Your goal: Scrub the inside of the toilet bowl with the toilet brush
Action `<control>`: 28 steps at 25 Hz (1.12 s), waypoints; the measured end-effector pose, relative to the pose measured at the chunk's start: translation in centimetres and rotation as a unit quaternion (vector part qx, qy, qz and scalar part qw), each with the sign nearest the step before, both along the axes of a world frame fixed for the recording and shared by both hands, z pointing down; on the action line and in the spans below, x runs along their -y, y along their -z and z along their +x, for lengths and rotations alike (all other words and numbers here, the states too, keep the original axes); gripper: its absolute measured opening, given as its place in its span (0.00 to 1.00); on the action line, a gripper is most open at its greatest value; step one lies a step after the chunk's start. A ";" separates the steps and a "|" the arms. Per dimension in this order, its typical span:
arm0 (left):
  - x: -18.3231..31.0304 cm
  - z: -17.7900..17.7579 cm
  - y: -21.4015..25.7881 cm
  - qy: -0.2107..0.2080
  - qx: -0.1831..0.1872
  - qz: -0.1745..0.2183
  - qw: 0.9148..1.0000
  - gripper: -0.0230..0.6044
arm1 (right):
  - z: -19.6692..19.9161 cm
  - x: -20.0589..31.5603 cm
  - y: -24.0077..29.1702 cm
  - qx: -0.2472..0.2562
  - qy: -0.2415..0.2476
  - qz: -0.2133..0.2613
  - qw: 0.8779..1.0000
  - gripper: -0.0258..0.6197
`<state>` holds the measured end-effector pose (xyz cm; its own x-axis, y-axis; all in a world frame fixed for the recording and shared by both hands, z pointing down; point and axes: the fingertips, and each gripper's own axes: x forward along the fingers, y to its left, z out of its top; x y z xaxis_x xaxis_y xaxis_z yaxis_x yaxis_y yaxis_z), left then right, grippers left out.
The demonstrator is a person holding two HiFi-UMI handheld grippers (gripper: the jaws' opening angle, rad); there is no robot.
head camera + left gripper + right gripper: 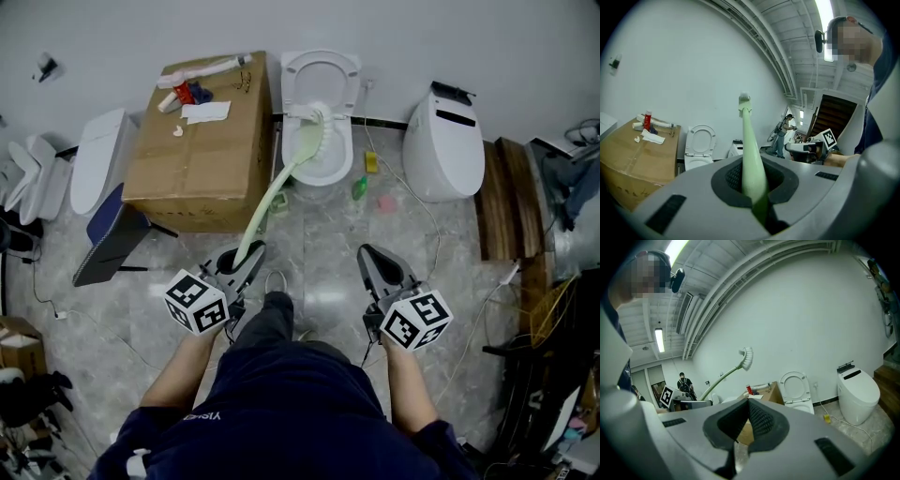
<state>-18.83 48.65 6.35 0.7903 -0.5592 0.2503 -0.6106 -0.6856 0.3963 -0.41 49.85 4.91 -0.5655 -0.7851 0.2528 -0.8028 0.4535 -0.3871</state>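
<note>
Grey marble floor underfoot, and the biggest thing on it is the cardboard box against the wall, left of the open toilet. To the right stands a 2nd white toilet with its lid shut, well apart from the box. Between the 2 sits the toilet that matters, seat and lid tipped up against the wall.

Now the toilet brush: its long pale-green handle runs from the left gripper up toward the bowl. That gripper's jaws are clamped on the low end of the handle. From the head view the bristle head lines up with the back rim of the bowl. From the right gripper view the head rides high against the white wall, in the air above the box top.

The right gripper hangs just beside the left, jaws pressed together with nothing between them.

Small stuff: a red bottle and a white sheet on the box. A green bottle lies on the floor just right of the toilet base.
</note>
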 end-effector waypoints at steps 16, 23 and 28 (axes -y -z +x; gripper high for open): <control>11.6 -3.2 -0.4 -0.011 -0.013 -0.011 1.000 0.09 | -3.5 11.3 0.4 -0.010 -0.008 -0.007 1.000 0.05; 16.3 -4.9 -0.6 -0.020 -0.014 -0.011 1.000 0.09 | -5.4 15.7 0.3 -0.015 -0.018 -0.012 1.000 0.05; 19.1 -6.2 -0.7 -0.027 -0.011 -0.008 1.000 0.09 | -6.7 18.4 0.5 -0.014 -0.023 -0.010 1.000 0.05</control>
